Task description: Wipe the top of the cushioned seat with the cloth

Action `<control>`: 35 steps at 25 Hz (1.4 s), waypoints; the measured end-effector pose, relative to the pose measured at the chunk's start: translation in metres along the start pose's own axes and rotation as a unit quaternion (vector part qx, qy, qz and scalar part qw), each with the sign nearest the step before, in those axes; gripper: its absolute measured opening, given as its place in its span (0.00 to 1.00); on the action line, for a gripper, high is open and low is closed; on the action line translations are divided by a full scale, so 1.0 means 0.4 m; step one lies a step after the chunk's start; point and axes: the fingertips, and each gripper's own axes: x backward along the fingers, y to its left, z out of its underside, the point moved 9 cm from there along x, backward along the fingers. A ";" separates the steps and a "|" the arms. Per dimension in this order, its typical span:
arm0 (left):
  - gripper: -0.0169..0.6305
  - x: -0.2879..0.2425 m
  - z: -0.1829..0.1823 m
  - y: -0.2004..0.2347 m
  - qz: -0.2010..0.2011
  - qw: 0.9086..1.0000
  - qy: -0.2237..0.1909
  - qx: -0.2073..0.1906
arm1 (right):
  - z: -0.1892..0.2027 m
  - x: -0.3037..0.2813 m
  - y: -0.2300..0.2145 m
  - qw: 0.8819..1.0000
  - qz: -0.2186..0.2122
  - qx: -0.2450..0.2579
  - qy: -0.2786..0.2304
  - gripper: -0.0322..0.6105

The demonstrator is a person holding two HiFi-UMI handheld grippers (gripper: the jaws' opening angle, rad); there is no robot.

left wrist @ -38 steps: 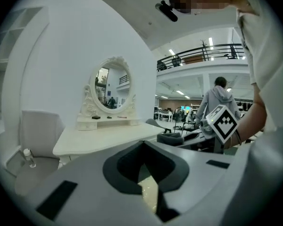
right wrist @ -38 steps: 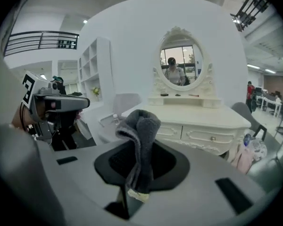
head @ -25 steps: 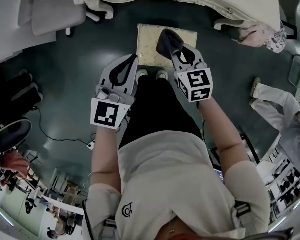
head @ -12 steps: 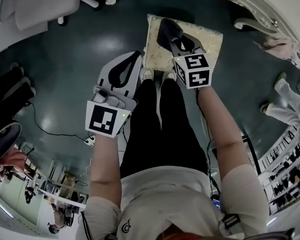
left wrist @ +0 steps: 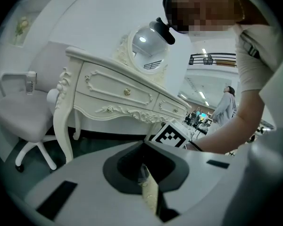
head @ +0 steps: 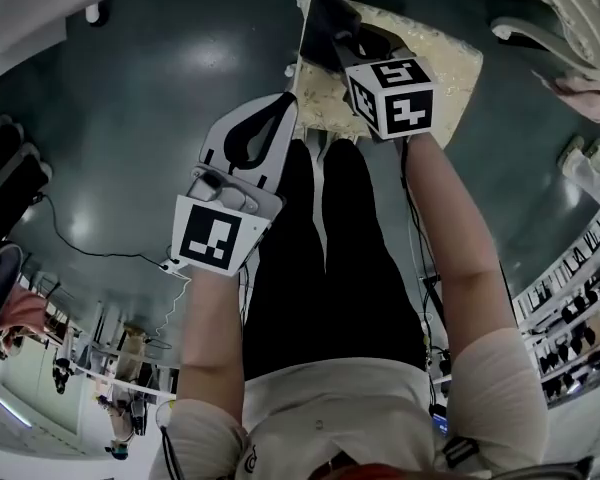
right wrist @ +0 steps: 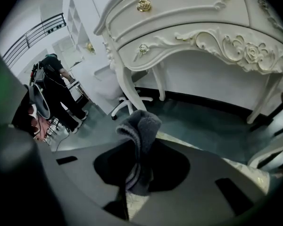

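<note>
The cushioned seat [head: 440,60] is a cream, gold-patterned square on the dark floor at the top of the head view. My right gripper [head: 342,40] is shut on a dark grey cloth [head: 328,23], which hangs over the seat's far left corner. In the right gripper view the cloth [right wrist: 139,126] stands bunched up out of the closed jaws, with the seat [right wrist: 240,169] below. My left gripper [head: 286,102] is shut and holds nothing. Its tip hovers at the seat's near left edge. A sliver of the seat [left wrist: 150,194] shows under its jaws.
A white ornate dressing table [right wrist: 188,27] stands just beyond the seat, with a white chair [left wrist: 23,117] to its left. The person's shoes [head: 320,146] touch the seat's near edge. A cable [head: 80,253] lies on the floor at left. Another person [head: 592,173] stands at right.
Both grippers have moved forward toward the seat. The right one has carried the cloth from over the seat's middle to its far left corner.
</note>
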 end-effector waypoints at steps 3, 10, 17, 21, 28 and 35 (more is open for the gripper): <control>0.05 -0.011 0.011 0.014 -0.004 1.000 -0.005 0.001 | 0.004 -0.021 -0.010 1.000 0.015 0.011 0.006 0.17; 0.05 -0.036 0.004 0.009 -0.003 1.000 -0.010 -0.015 | 0.010 -0.014 -0.032 0.999 0.031 0.016 0.011 0.17; 0.05 -0.076 -0.014 -0.056 0.026 0.999 -0.013 -0.032 | 0.042 0.036 -0.109 0.998 0.052 -0.013 0.021 0.17; 0.05 -0.099 -0.024 -0.088 0.043 0.998 -0.016 -0.037 | 0.065 0.069 -0.160 0.997 0.065 -0.026 0.023 0.17; 0.05 -0.157 -0.013 -0.138 0.062 0.997 -0.005 -0.048 | 0.111 0.129 -0.251 0.995 0.088 -0.036 0.023 0.17; 0.05 -0.222 -0.012 -0.207 0.092 0.994 0.005 -0.059 | 0.166 0.202 -0.344 0.991 0.115 -0.056 0.024 0.17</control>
